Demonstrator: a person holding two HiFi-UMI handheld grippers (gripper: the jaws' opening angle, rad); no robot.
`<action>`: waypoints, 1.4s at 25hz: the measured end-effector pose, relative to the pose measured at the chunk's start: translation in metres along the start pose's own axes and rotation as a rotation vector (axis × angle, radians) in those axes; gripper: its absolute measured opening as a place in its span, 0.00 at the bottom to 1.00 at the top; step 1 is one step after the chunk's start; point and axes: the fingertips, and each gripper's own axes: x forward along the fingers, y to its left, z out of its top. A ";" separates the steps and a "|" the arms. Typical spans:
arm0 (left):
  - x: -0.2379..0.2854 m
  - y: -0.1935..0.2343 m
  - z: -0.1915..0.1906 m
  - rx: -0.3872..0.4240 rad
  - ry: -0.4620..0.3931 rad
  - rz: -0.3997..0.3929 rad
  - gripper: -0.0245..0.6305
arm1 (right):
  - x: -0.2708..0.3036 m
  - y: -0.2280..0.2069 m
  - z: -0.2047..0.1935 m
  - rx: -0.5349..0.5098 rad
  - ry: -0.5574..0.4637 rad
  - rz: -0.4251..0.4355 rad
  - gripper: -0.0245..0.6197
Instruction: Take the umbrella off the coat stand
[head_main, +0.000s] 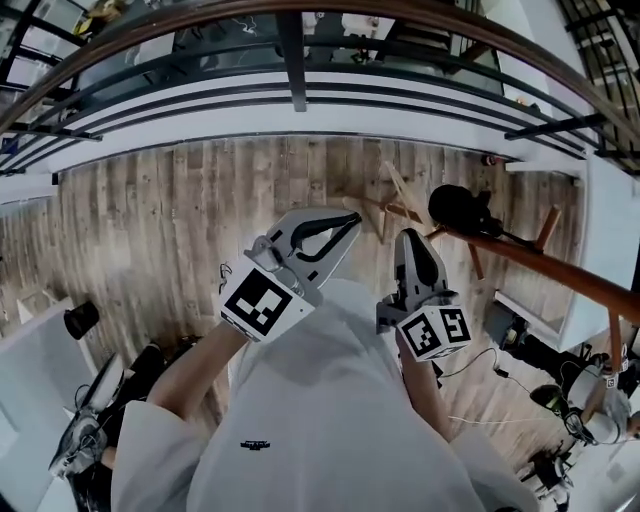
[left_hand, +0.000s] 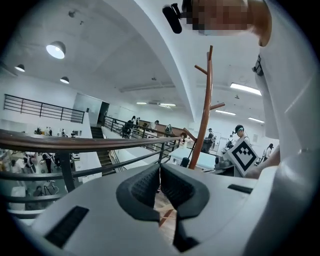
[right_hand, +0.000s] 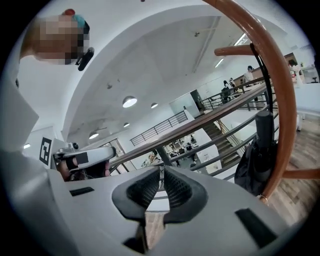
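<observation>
The brown wooden coat stand (head_main: 545, 265) rises at my right, its feet (head_main: 400, 205) on the plank floor. A folded black umbrella (head_main: 460, 208) hangs on it. My left gripper (head_main: 350, 222) and right gripper (head_main: 408, 238) are held side by side in front of my chest, both short of the stand and both shut on nothing. In the right gripper view the umbrella (right_hand: 257, 160) hangs close at the right against the pole (right_hand: 281, 100), beside the shut jaws of the right gripper (right_hand: 161, 186). In the left gripper view the stand (left_hand: 206, 110) stands beyond the shut left gripper (left_hand: 160, 182).
A wood-topped metal railing (head_main: 300, 60) curves across ahead, with a drop to a lower floor behind it. White tables (head_main: 30, 360) stand at the left. Cables and gear (head_main: 560, 400) lie at the right. People (left_hand: 239, 131) stand far off.
</observation>
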 end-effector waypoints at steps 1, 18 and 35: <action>0.002 0.000 -0.003 -0.006 0.015 -0.016 0.07 | -0.002 -0.002 0.003 0.017 -0.017 -0.008 0.12; 0.043 -0.002 -0.037 0.050 0.141 -0.315 0.07 | -0.020 -0.011 0.012 0.055 -0.181 -0.200 0.12; 0.120 -0.004 -0.062 0.167 0.068 -0.508 0.07 | -0.021 -0.051 -0.010 0.024 -0.145 -0.279 0.12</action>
